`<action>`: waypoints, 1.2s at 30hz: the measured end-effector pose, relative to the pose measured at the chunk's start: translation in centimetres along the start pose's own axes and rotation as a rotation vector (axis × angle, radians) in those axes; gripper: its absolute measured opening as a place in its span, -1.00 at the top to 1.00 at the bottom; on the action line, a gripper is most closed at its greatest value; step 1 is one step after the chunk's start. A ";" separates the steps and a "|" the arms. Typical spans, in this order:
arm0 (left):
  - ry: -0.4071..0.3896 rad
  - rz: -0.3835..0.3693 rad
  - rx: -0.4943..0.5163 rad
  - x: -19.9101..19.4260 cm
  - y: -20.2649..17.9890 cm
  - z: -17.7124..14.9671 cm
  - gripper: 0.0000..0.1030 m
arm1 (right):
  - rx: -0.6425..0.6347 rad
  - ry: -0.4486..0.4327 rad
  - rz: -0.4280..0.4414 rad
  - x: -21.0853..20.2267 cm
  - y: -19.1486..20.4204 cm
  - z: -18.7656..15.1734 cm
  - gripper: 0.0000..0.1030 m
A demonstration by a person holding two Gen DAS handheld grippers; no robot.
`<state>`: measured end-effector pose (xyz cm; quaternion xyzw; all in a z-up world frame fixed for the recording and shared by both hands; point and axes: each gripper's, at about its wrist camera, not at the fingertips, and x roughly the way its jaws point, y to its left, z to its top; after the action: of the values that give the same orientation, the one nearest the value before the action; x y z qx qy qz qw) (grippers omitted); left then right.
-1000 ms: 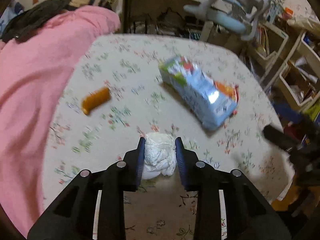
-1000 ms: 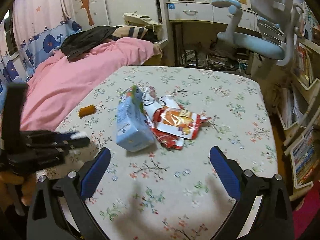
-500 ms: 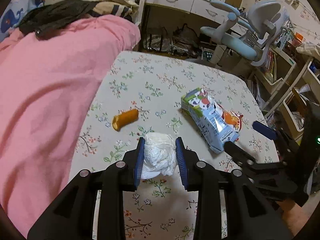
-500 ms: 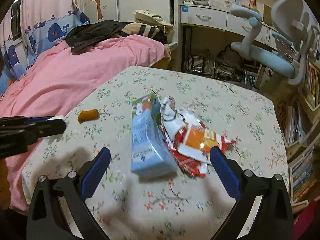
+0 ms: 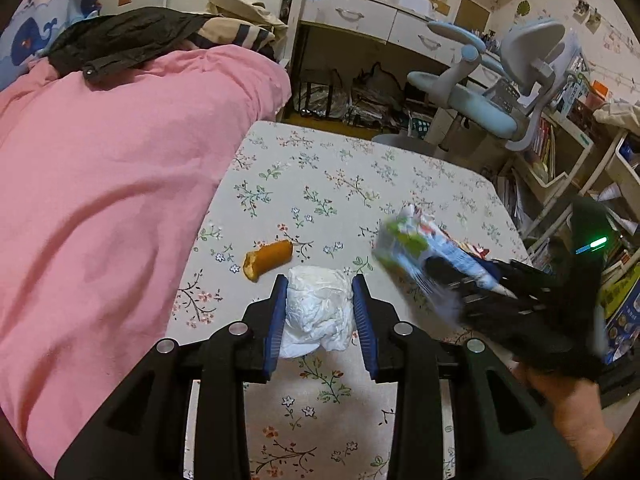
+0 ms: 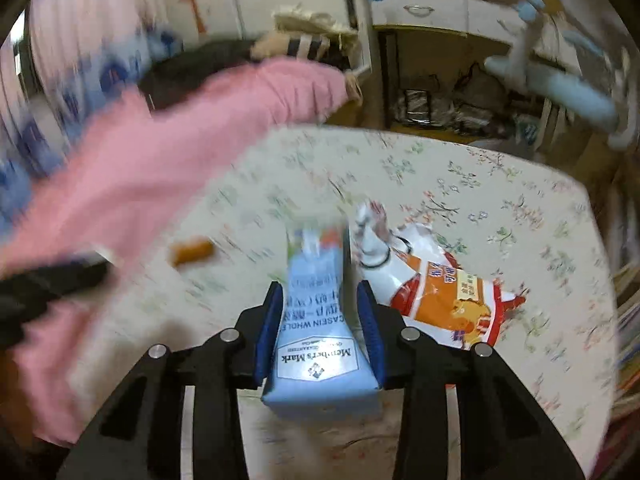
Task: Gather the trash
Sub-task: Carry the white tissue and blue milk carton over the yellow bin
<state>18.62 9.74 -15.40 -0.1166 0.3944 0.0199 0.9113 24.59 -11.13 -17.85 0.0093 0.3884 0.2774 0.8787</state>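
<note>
My left gripper point(image 5: 319, 280) is shut on a crumpled white tissue point(image 5: 316, 312) and holds it above the flowered table point(image 5: 320, 184). A light blue milk carton point(image 6: 320, 340) sits between the blue pads of my right gripper point(image 6: 319, 287). Its jaws are closing and the pads press on the carton's sides. In the left wrist view the same carton point(image 5: 416, 248) is blurred at the right, with the black gripper over it. A red, orange and white snack wrapper point(image 6: 440, 300) lies just right of the carton. An orange piece of food point(image 5: 268, 264) lies left of the tissue.
A pink blanket point(image 5: 100, 200) on a bed borders the table's left edge. A blue and grey desk chair point(image 5: 500, 100) stands behind the table, with shelves of books to the right. A person's hand point(image 5: 568, 420) holds the right gripper.
The right gripper moved forward over the milk carton and its wide-open jaws closed on the carton's sides. The left gripper rose with the tissue still in it.
</note>
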 end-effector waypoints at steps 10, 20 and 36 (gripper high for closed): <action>0.009 0.003 -0.012 -0.5 0.4 -0.8 0.41 | 0.034 0.087 0.065 -3.5 0.1 -3.3 0.98; 0.012 -0.009 0.022 -0.3 -0.6 -1.1 0.41 | -0.180 0.053 -0.154 -1.9 2.5 -2.4 -0.65; -0.049 0.000 0.076 -1.7 -2.0 -1.1 0.41 | 0.078 0.061 0.120 -3.8 0.0 -2.9 0.46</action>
<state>16.91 7.64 -14.57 -0.0812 0.3724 0.0077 0.9245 20.53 -13.59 -17.30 0.0586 0.4243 0.3144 0.8472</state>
